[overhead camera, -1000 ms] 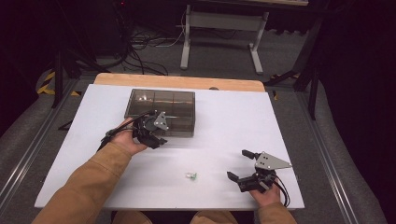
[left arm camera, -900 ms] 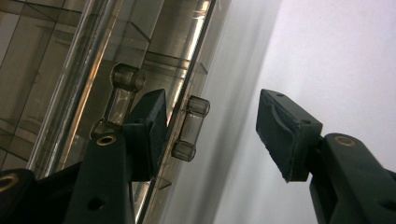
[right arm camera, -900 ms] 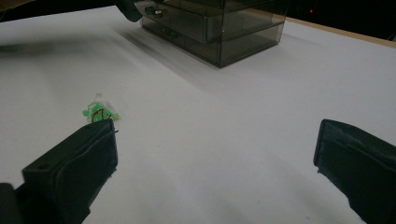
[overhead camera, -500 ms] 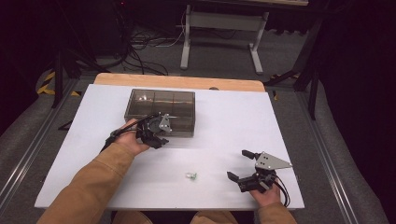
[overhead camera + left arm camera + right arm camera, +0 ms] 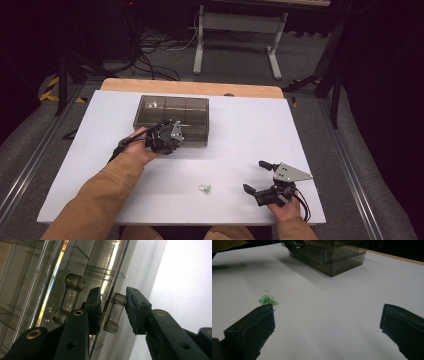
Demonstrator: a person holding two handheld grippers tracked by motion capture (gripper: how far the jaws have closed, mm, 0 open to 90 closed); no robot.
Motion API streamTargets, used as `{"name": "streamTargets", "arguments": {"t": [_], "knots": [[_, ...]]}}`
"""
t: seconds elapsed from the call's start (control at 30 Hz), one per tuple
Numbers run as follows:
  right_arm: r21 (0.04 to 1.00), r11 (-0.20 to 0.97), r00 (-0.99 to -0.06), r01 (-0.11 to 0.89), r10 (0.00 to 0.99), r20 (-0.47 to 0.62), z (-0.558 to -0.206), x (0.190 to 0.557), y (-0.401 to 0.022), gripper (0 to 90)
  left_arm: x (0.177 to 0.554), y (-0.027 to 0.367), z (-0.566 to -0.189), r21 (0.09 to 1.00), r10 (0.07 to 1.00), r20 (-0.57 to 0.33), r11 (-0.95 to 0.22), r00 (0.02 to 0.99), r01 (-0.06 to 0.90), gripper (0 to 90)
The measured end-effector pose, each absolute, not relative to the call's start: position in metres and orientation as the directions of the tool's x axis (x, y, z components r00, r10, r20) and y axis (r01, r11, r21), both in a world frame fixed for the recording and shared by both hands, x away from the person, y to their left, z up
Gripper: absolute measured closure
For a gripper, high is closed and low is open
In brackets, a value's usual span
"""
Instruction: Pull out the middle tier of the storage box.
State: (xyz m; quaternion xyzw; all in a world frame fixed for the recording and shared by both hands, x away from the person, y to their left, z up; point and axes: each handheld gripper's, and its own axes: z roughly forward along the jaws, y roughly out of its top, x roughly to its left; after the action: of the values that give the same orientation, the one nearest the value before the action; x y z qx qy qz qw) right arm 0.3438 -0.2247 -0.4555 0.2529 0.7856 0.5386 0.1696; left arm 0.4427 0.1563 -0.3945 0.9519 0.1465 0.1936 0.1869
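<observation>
One latch (image 5: 113,315) of the smoky clear plastic compartment box (image 5: 170,117) sits between the left gripper (image 5: 113,306)'s closing jaws; lid unopened. Right gripper (image 5: 260,176) waits open near a small green piece (image 5: 204,188).

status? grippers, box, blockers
Left gripper closing on box latch. Right gripper open, idle beside green piece. Nothing blocking.

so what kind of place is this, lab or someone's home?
Most likely a lab or data-collection workspace, not a home. A white table stands framed by metal rails, loose cables lie on grey carpet behind it, and a metal desk frame stands beyond in a dark room.
</observation>
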Motion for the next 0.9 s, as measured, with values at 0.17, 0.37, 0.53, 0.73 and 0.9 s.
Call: {"name": "streamTargets", "arguments": {"t": [0.17,0.37,0.53,0.73,0.9], "knots": [[0.932,0.291,-0.816,0.215,0.578,0.008,-0.455,0.344,-0.225,0.0,0.441,0.156,-0.394,0.404,0.343,0.316,-0.892,0.884,0.202,66.7],[0.933,0.289,-0.817,0.217,0.577,0.011,-0.455,0.344,-0.225,0.0,0.438,0.156,-0.393,0.403,0.336,0.313,-0.894,0.888,0.196,67.1],[0.932,0.289,-0.817,0.221,0.576,0.015,-0.456,0.344,-0.225,0.0,0.433,0.156,-0.392,0.4,0.33,0.309,-0.896,0.892,0.193,67.5],[0.931,0.29,-0.817,0.22,0.576,0.014,-0.456,0.344,-0.225,0.0,0.426,0.157,-0.392,0.407,0.322,0.301,-0.895,0.898,0.184,68.0],[0.931,0.289,-0.817,0.221,0.577,0.014,-0.456,0.344,-0.225,0.0,0.42,0.154,-0.392,0.404,0.309,0.301,-0.898,0.902,0.172,68.8]]}}
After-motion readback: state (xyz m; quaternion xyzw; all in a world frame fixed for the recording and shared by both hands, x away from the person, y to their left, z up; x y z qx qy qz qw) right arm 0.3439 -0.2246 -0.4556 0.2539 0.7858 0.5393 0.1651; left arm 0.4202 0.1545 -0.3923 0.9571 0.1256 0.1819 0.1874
